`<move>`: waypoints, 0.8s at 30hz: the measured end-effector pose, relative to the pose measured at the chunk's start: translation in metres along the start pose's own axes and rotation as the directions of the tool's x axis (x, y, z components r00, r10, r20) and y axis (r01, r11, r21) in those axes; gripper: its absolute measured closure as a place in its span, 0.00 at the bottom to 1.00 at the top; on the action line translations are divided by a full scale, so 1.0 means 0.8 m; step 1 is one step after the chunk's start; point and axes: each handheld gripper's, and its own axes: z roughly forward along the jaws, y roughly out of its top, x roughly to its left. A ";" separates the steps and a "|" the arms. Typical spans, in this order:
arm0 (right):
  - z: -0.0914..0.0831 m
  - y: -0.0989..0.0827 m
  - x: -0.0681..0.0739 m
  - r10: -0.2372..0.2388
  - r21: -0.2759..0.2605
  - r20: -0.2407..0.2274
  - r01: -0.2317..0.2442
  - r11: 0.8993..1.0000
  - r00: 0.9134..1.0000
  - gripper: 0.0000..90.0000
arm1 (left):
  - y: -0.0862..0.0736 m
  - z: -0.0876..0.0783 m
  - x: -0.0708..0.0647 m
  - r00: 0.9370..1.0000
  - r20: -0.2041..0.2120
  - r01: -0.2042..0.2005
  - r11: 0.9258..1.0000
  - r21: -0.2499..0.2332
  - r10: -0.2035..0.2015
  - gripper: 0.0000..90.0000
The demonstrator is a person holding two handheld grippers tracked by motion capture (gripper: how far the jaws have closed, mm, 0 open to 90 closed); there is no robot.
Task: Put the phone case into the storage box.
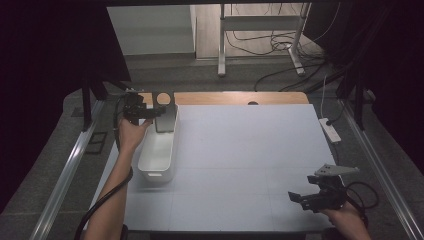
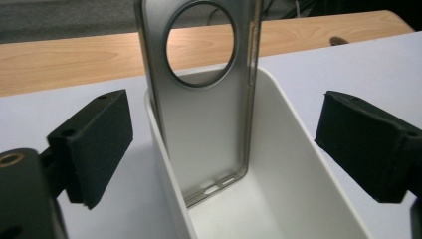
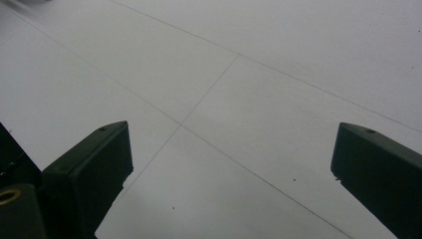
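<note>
The grey metal phone case with a round camera hole [image 2: 204, 114] stands upright in the far end of the white rectangular plastic bin [image 1: 159, 150], leaning on its end wall, upper left of the high view. The left gripper [image 2: 219, 144] has its jaws spread wide, clear of the case on both sides. A straight pull back should avoid tipping it. The right gripper [image 1: 301, 199], also spread, hovers lower right over the open white table [image 1: 240, 150].
</note>
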 end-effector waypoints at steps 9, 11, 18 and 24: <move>0.000 0.000 0.000 -0.002 0.000 -0.003 0.002 1.000 1.000 0.04 | -0.001 -0.004 0.000 0.999 0.037 0.002 1.000 0.004 -0.002 0.05; 0.000 0.000 0.000 -0.002 0.000 -0.003 0.002 1.000 1.000 0.04 | -0.001 -0.005 -0.002 0.999 0.039 -0.013 1.000 0.010 0.012 0.05; 0.000 0.000 0.000 -0.003 -0.001 -0.002 0.003 1.000 1.000 0.04 | -0.002 -0.007 -0.007 0.999 0.045 -0.031 0.999 0.007 0.031 0.04; 0.000 0.000 0.001 -0.003 -0.001 -0.003 0.003 1.000 1.000 0.04 | -0.004 -0.009 -0.009 0.998 0.056 -0.041 0.999 -0.003 0.041 0.02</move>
